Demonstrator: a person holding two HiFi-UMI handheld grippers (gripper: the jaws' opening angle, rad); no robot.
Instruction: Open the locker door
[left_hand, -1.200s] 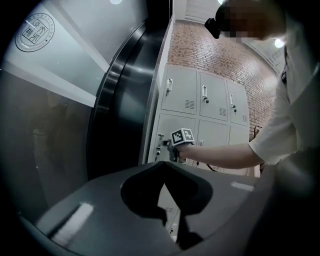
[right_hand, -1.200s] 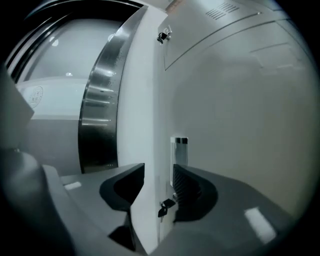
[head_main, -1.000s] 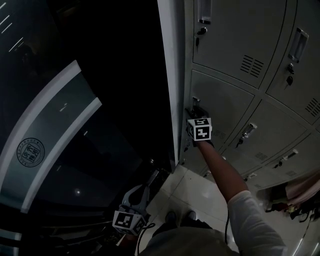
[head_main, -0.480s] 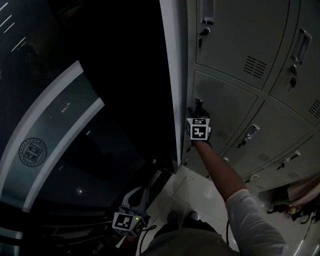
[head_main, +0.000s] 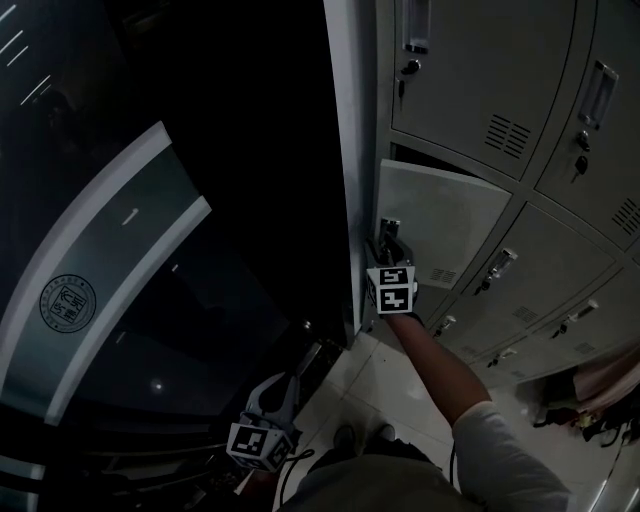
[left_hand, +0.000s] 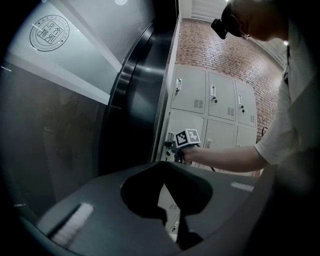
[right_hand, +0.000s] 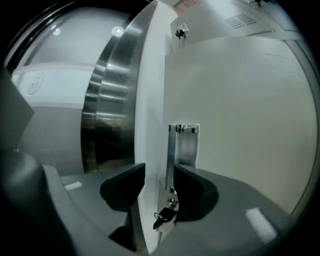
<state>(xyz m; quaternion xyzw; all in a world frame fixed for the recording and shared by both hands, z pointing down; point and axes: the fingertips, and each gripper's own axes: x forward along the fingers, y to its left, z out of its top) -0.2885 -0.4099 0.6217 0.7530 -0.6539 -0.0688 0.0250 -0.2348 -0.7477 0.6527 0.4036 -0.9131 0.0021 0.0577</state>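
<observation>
Right gripper (right_hand: 159, 184) jaws pinch the free edge of the ajar locker door (head_main: 445, 215), beside its handle (right_hand: 184, 145)

A round emblem (head_main: 62, 305) marks the frosted band of a dark glass wall (head_main: 200, 150) — pale floor tiles (head_main: 385, 385) below, pinkish cloth (head_main: 600, 385) lower right, a brick wall (left_hand: 225, 55) behind.

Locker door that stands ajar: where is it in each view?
Head view: locker door, right of centre, second row down, top edge swung out.
Left gripper view: small, just right of centre.
Right gripper view: fills the right half, free edge at centre.
Shared landmark: its metal handle.
</observation>
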